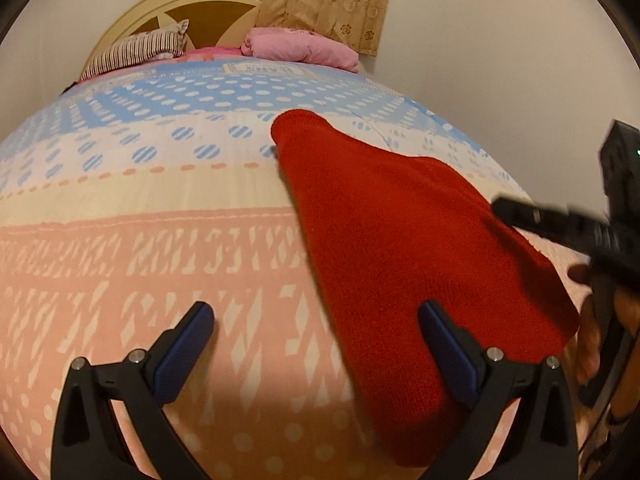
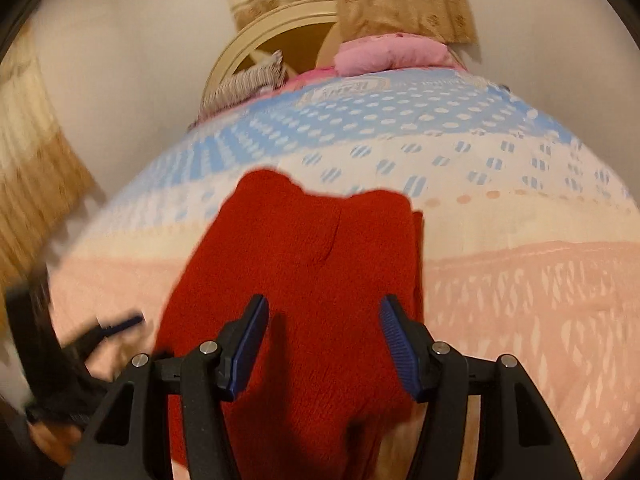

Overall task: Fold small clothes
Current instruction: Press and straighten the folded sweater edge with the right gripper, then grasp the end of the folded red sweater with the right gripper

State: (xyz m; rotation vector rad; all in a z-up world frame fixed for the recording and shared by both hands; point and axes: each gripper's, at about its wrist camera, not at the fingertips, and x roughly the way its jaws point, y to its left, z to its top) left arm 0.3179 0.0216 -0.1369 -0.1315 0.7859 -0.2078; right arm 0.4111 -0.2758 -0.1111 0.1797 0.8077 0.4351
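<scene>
A red knit garment (image 1: 400, 248) lies folded lengthwise on the patterned bedspread (image 1: 160, 248); it also shows in the right wrist view (image 2: 304, 272). My left gripper (image 1: 316, 316) is open and empty above the bed, its right finger over the garment's left edge. My right gripper (image 2: 324, 312) is open and empty, hovering over the garment's near part. The right gripper also shows, blurred, at the right edge of the left wrist view (image 1: 560, 224). The left gripper shows, blurred, at the lower left of the right wrist view (image 2: 116, 328).
A striped pillow (image 1: 136, 50) and a pink folded blanket (image 1: 304, 46) lie at the head of the bed by the cream headboard (image 1: 192, 4). A floral curtain (image 1: 332, 0) hangs behind. A white wall runs along the right side.
</scene>
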